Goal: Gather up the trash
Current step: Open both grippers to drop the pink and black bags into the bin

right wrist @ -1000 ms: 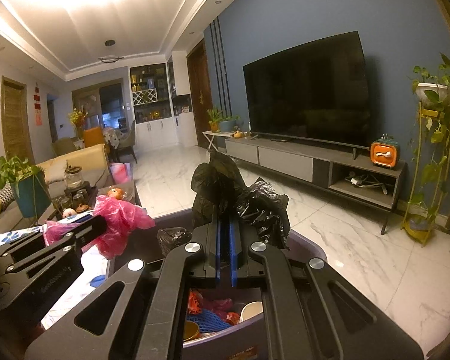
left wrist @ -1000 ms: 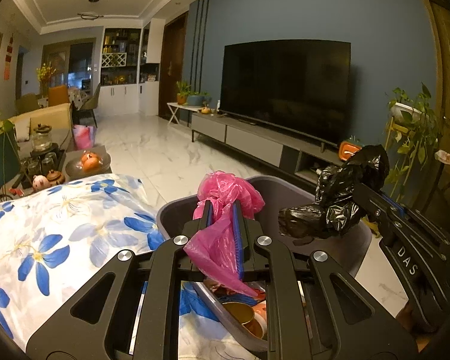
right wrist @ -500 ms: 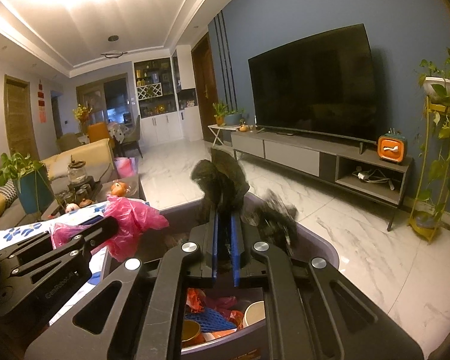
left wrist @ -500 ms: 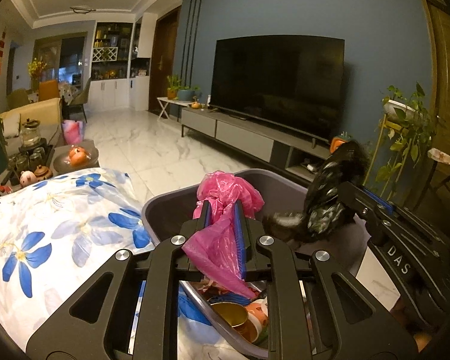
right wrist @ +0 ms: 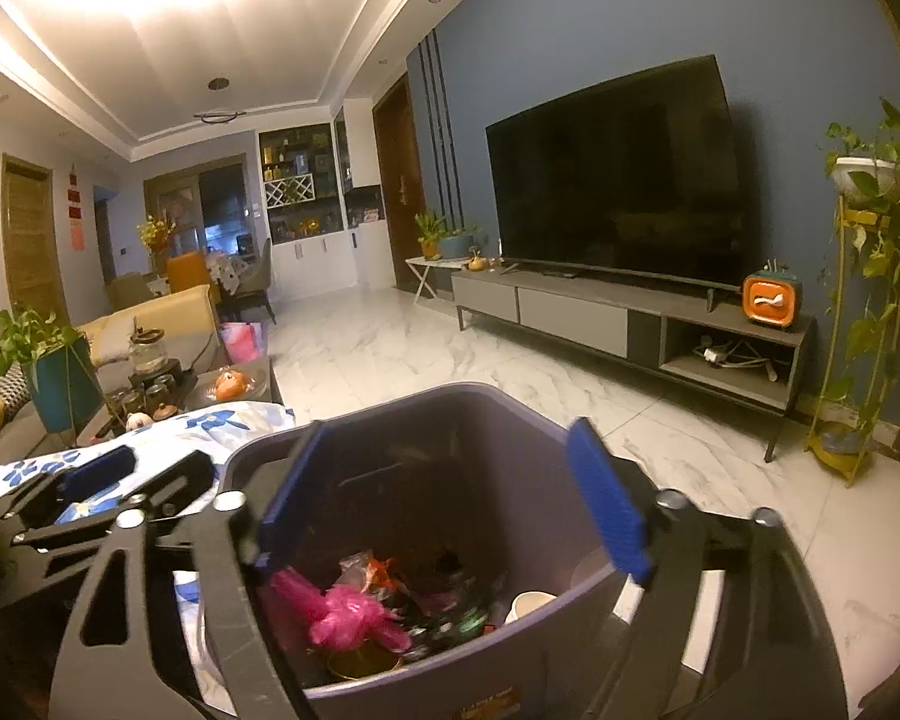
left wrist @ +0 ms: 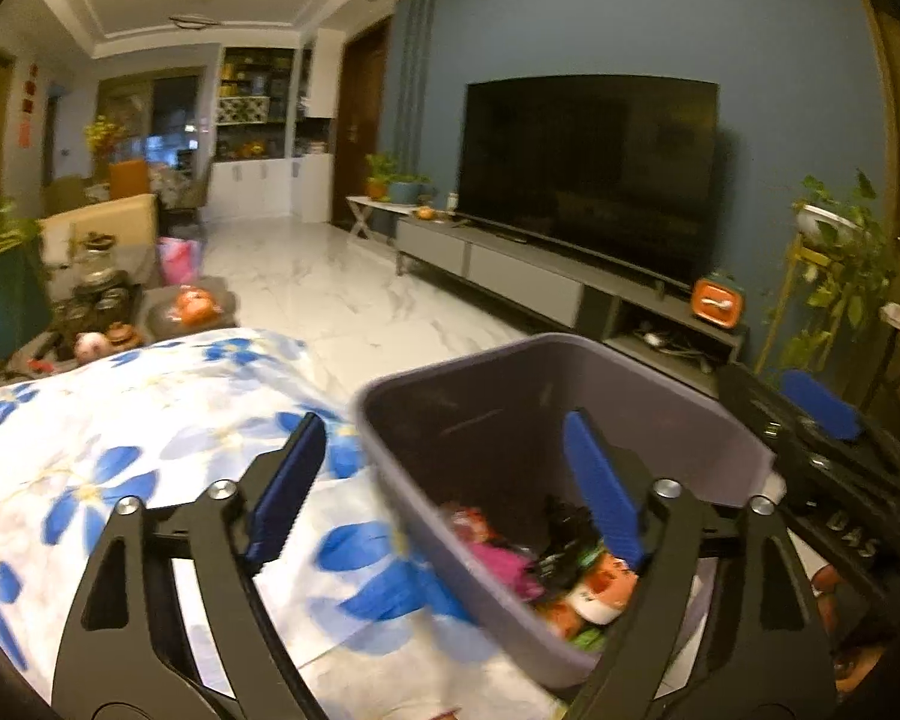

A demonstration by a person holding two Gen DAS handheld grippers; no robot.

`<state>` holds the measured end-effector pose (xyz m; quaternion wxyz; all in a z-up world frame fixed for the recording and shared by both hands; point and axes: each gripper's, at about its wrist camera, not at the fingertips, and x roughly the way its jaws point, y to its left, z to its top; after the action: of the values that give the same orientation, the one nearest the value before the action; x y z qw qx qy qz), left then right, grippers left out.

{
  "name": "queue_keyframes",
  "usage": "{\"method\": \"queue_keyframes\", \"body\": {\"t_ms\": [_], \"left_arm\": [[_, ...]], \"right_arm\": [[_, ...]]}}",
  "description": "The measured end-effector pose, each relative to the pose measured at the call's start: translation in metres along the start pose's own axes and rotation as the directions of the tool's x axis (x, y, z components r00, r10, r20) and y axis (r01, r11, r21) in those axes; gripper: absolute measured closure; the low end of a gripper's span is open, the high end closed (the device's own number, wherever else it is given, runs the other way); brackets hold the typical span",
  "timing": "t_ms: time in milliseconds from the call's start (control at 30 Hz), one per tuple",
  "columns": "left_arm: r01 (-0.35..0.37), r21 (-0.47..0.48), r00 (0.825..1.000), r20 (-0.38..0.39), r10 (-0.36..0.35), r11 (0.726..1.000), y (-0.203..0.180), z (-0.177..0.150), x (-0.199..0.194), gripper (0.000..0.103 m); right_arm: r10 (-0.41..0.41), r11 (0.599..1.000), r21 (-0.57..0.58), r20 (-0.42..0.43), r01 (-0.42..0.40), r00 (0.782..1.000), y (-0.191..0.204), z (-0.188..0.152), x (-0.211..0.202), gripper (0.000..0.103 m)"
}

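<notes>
A grey-purple trash bin (left wrist: 660, 384) (right wrist: 438, 396) stands beside the table, right under both grippers. My left gripper (left wrist: 444, 444) hangs over its near left rim with its jaws opening wide and nothing between them. My right gripper (right wrist: 447, 438) is over the bin's middle, its jaws also opening and empty. A crumpled pink plastic bag (right wrist: 342, 606) (left wrist: 504, 564) lies inside on the other trash. A black bag (left wrist: 570, 528) lies next to it, among cups and wrappers. The left gripper (right wrist: 138, 474) shows at the left of the right wrist view. One of the right gripper's pads (left wrist: 819, 405) shows at the right of the left wrist view.
A white cloth with blue flowers (left wrist: 120, 420) covers the table left of the bin. Beyond it are a tea set (right wrist: 150, 384) and a potted plant (right wrist: 36, 354). A TV stand (right wrist: 630, 312) runs along the blue wall, with a plant stand (right wrist: 864, 300) at the right and marble floor between.
Both grippers went from shut to wide open. The pink bag left the left gripper and the black bag left the right one; both now lie in the bin.
</notes>
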<state>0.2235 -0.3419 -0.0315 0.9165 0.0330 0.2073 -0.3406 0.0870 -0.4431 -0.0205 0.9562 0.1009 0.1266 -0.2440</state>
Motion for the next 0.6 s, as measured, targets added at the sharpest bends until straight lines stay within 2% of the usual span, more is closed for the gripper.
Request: {"method": "queue_keyframes", "body": {"t_ms": [100, 167, 300, 600], "left_arm": [[-0.069, 0.004, 0.998, 0.015, 0.069, 0.998, 0.009, -0.004, -0.017, 0.014], [-0.134, 0.018, 0.991, 0.021, 0.134, 0.991, 0.015, -0.007, -0.031, 0.010], [-0.185, 0.003, 0.982, 0.030, 0.185, 0.983, 0.027, -0.012, -0.061, 0.006], [-0.298, -0.043, 0.954, 0.008, 0.298, 0.954, 0.056, -0.033, -0.141, 0.006]], "right_arm": [[-0.005, 1.000, -0.018, 0.001, 0.005, 1.000, 0.006, -0.002, -0.008, 0.013], [-0.013, 0.999, -0.041, -0.002, 0.013, 1.000, 0.015, -0.004, -0.015, 0.006], [0.001, 0.996, -0.084, -0.010, -0.002, 1.000, 0.032, -0.008, -0.027, 0.006], [0.047, 0.993, -0.107, -0.043, -0.052, 0.998, 0.069, -0.019, -0.070, 0.006]]}}
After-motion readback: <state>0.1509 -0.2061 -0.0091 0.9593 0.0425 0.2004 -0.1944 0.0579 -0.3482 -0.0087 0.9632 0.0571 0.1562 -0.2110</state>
